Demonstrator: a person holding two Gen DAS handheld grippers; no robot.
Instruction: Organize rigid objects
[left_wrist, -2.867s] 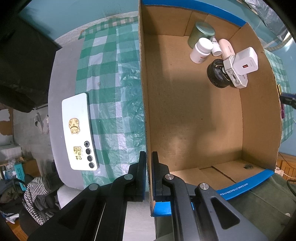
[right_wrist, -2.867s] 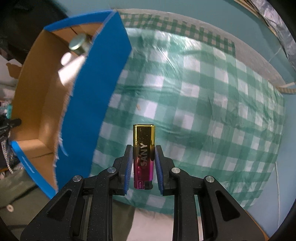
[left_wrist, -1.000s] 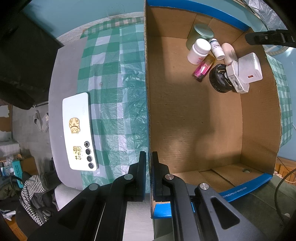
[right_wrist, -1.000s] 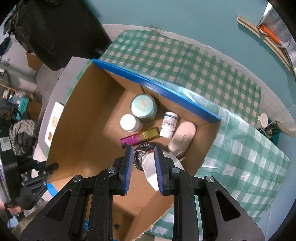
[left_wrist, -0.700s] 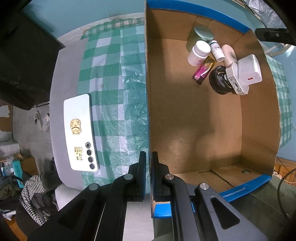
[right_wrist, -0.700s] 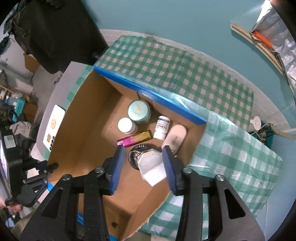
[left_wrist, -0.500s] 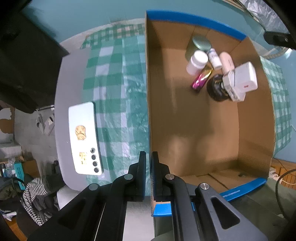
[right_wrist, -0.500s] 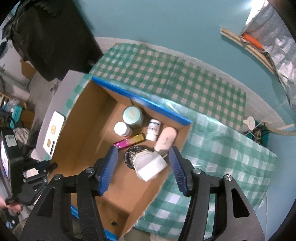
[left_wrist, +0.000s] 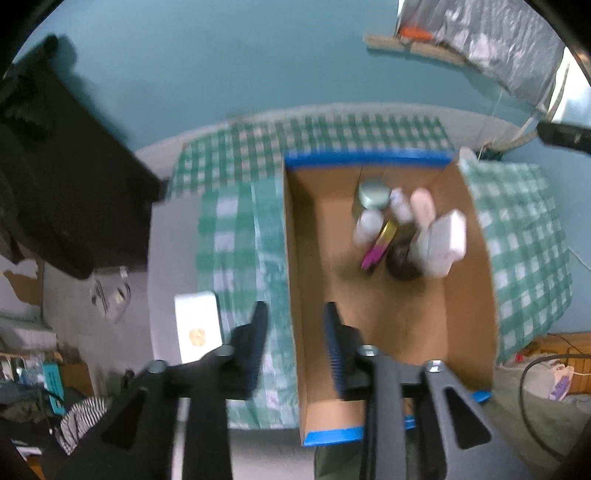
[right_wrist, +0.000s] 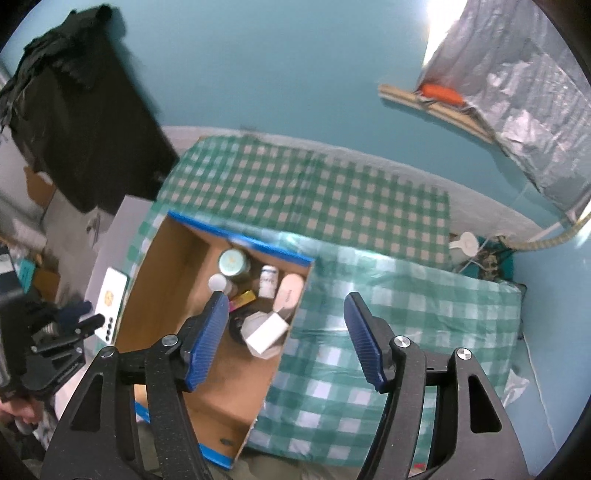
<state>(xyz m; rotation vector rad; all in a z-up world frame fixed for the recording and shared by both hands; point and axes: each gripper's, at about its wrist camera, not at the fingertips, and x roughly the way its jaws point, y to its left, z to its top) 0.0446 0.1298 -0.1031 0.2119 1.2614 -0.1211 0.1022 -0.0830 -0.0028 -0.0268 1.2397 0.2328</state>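
Note:
An open cardboard box (left_wrist: 332, 266) with blue-taped rims sits on a green checked cloth. In its far right corner lie a gold and magenta lighter (left_wrist: 380, 245), a green-lidded jar (left_wrist: 373, 195), a white bottle (left_wrist: 367, 225), a white charger (left_wrist: 445, 236) and a dark round thing (left_wrist: 400, 258). My left gripper (left_wrist: 295, 332) hangs above the box's left wall, which shows in the gap; its jaws are opening and the pads stand off it. My right gripper (right_wrist: 284, 334) hovers high over the box (right_wrist: 166, 288), jaws opening and empty, with the lighter (right_wrist: 243, 297) far below.
A white phone (left_wrist: 197, 326) lies on the grey surface left of the box and also appears in the right wrist view as the phone (right_wrist: 110, 295). The checked cloth (right_wrist: 369, 295) spreads right of the box. Dark fabric (left_wrist: 55, 166) hangs at the left. A teal wall runs behind.
Both grippers have risen well above the box. The left jaws, shut on the box's left wall before, now stand apart. The right jaws have spread wider. The lighter stays in the box.

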